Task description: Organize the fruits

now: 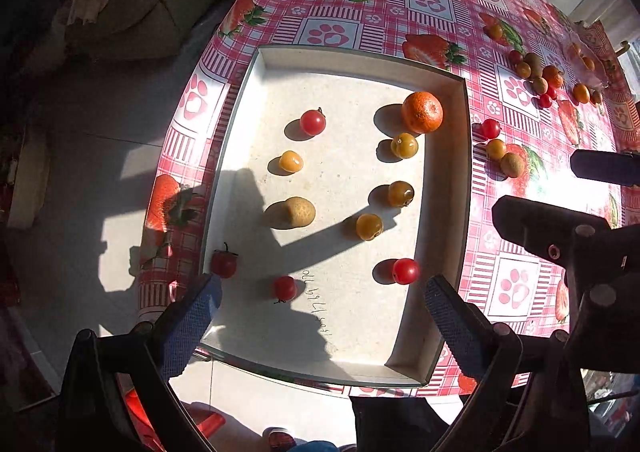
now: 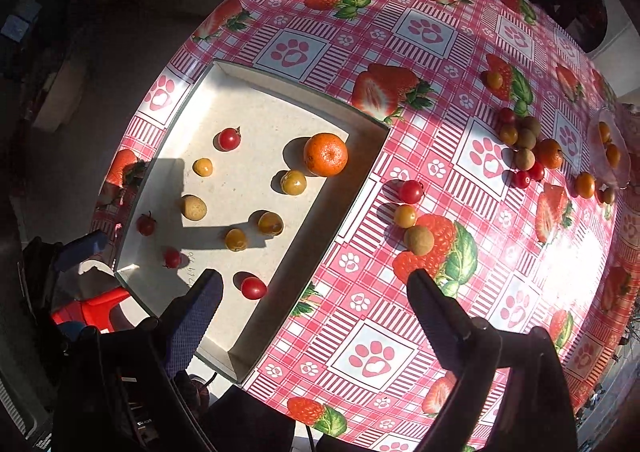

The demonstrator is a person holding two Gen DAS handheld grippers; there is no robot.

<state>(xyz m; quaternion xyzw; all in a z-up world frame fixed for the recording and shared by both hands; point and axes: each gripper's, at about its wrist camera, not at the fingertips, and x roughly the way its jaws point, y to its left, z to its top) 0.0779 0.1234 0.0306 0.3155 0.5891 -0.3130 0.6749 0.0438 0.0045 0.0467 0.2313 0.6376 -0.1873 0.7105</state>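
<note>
fruits lie in two places: some already in the white tray [image 1: 456, 155], the rest loose on the checked tablecloth [image 2: 400, 332]. inside the tray sit an orange [image 1: 422, 112], several red cherry tomatoes, yellow-orange round fruits and one brown longan [image 1: 298, 211], all well apart from each other. just outside the tray's right wall a small group waits: a red tomato [image 2: 411, 191], a yellow fruit [image 2: 405, 216] and a brown longan [image 2: 419, 240], touching or nearly so. a bigger cluster lies farther off near a glass dish [image 2: 620, 171].

the left gripper [image 1: 320, 304] hangs over the tray's near end, released and empty. the right gripper [image 2: 316, 294] hovers above the tray's right wall, also released and holding nothing.

the risk, as i judge it, is rolling. these fruits are round and smooth, and the tablecloth looks slick, so a finger nudging the tight group of three could send one toward the table edge. a hard squeeze could burst a tomato. dropping a piece from high up could knock the fruits already placed out of their spots. strong sun and long shadows may also hide where a fruit really sits.
</note>
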